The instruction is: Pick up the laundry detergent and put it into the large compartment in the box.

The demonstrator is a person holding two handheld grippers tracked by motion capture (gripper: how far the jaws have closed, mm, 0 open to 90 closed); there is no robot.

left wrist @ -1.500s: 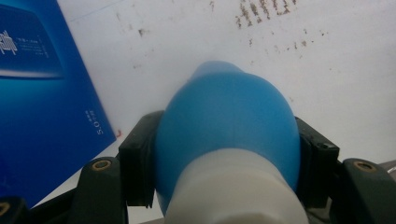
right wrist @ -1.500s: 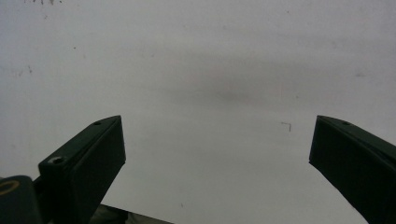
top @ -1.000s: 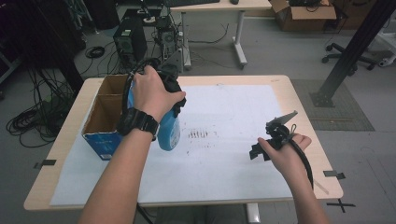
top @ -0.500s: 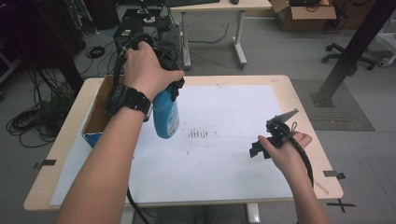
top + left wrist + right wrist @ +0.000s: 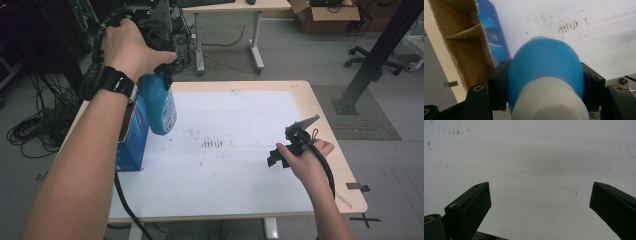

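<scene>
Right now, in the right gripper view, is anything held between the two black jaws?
No: the right gripper has its jaws wide apart, with just the bare white table sheet between them.

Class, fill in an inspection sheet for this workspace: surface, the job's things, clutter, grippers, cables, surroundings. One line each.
Surface: wooden table covered by a white paper sheet with dark smudges.
Job's things: blue plastic bottle with a white cap, lifted clear of the sheet beside the open blue cardboard box with brown dividers.
Clutter: nothing seen.
Grippers: left gripper shut on the bottle's shoulder; right gripper open and empty over the sheet.
Cables: a black cable hangs under the left forearm; another runs along the right wrist; coils lie on the floor.
Surroundings: grey floor, second table, cardboard box, office chair.
</scene>
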